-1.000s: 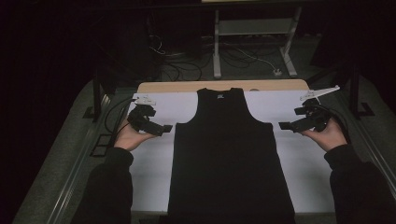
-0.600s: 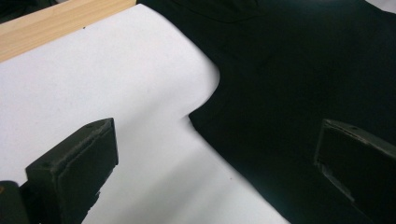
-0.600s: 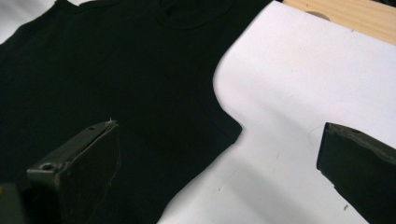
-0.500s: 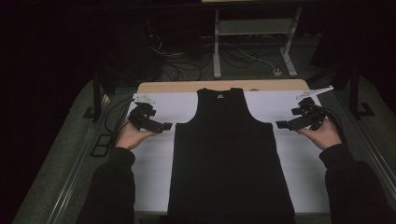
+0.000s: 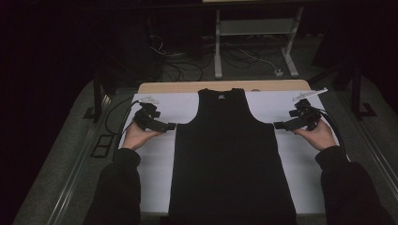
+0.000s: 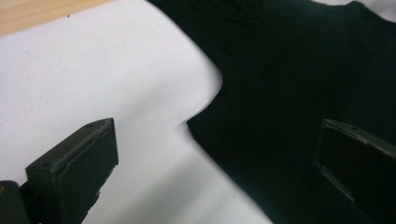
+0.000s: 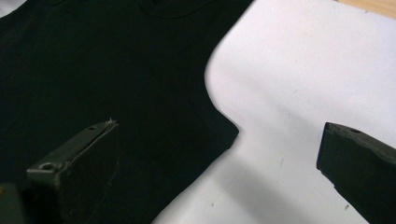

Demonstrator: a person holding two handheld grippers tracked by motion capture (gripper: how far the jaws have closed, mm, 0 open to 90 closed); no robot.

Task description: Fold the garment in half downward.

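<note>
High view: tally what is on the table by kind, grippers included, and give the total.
Black tank top: 1
White sheet under it: 1
Grippers: 2, the left gripper and the right gripper, each beside an armhole corner with jaws apart
Total: 4

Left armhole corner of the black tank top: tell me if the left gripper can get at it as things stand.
Probably yes. The left gripper is open, its jaws straddling the tank top armhole corner, with bare white sheet between and nothing in the way.
</note>
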